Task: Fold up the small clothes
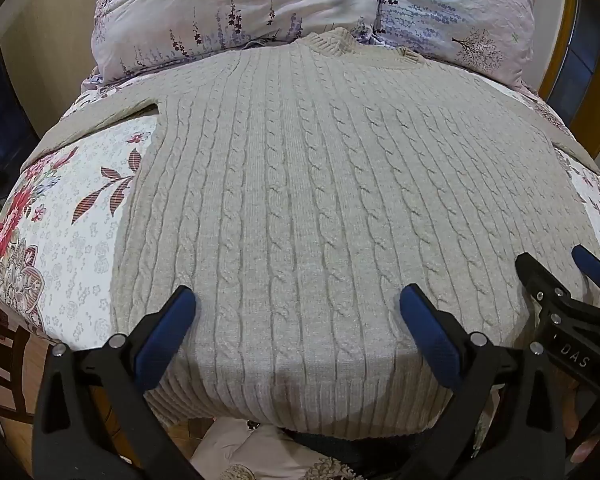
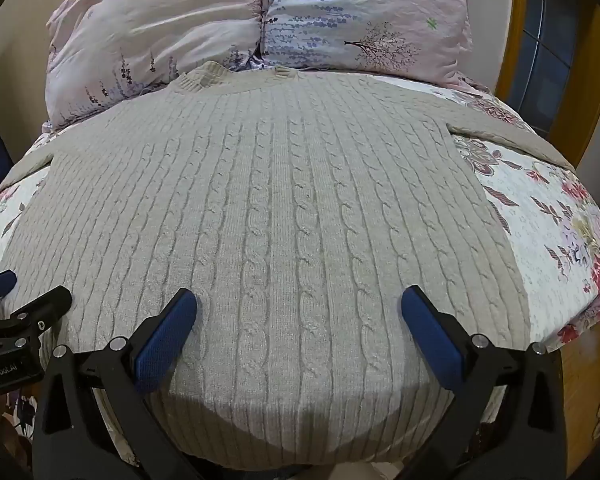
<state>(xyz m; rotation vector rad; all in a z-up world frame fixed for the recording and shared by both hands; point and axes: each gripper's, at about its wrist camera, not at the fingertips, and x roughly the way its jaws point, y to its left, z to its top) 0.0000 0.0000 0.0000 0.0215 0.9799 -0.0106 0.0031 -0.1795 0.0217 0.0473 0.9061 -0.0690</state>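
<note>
The sweater (image 1: 292, 208) lay flat on the bed (image 1: 68, 248), ready for folding; above its hem, left hand-held gripper (image 1: 298, 320) and right hand-held gripper (image 2: 299, 320) gaped wide, empty.

sweater (image 1: 300, 208): you have a pale beige-grey knit in front of you, with vertical cable twists between plain ribbed columns; its collar (image 1: 332, 42) is ribbed in the same tone.
bedspread (image 1: 72, 240): you see white cloth printed with faint grey small blossoms, red and pink flowers and striped dark red leaves.
pillows (image 2: 172, 24): yours to note are two in pale pink and lilac, printed with purple flower sprigs, a dark bare tree and small green clover marks.
left gripper (image 1: 296, 308): your fingers are black with blue pads.
right gripper (image 2: 298, 308): the same black with blue pads.
door frame (image 2: 512, 40): you see yellow-brown wood.
</note>
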